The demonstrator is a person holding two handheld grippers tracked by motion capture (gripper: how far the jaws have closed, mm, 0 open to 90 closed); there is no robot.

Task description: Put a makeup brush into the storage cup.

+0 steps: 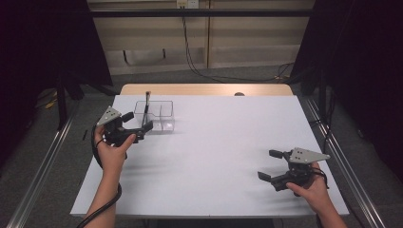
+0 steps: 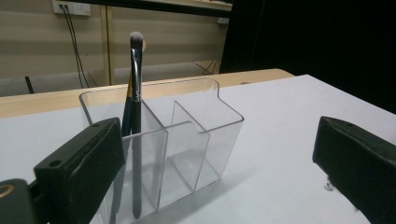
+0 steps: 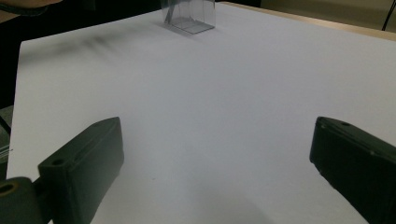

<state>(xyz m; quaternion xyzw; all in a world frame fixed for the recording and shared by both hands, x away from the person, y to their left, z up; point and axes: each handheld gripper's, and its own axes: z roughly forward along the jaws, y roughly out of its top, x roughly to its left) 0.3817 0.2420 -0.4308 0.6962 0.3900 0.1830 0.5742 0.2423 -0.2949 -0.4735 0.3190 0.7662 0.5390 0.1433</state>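
Right gripper [image 1: 271,165] gapes wide over the bare desk [image 1: 214,156].
Left gripper [image 1: 138,125], jaws wide and empty, sits just beside the clear organizer [image 1: 161,116]; a brush [image 2: 135,116] stands upright in its left compartment.

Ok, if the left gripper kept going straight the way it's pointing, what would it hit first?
Most likely the clear organizer right ahead of the left gripper. Its open jaws frame the near wall, and the makeup brush stands upright in a compartment just behind that wall. Exact depth is hard to judge.
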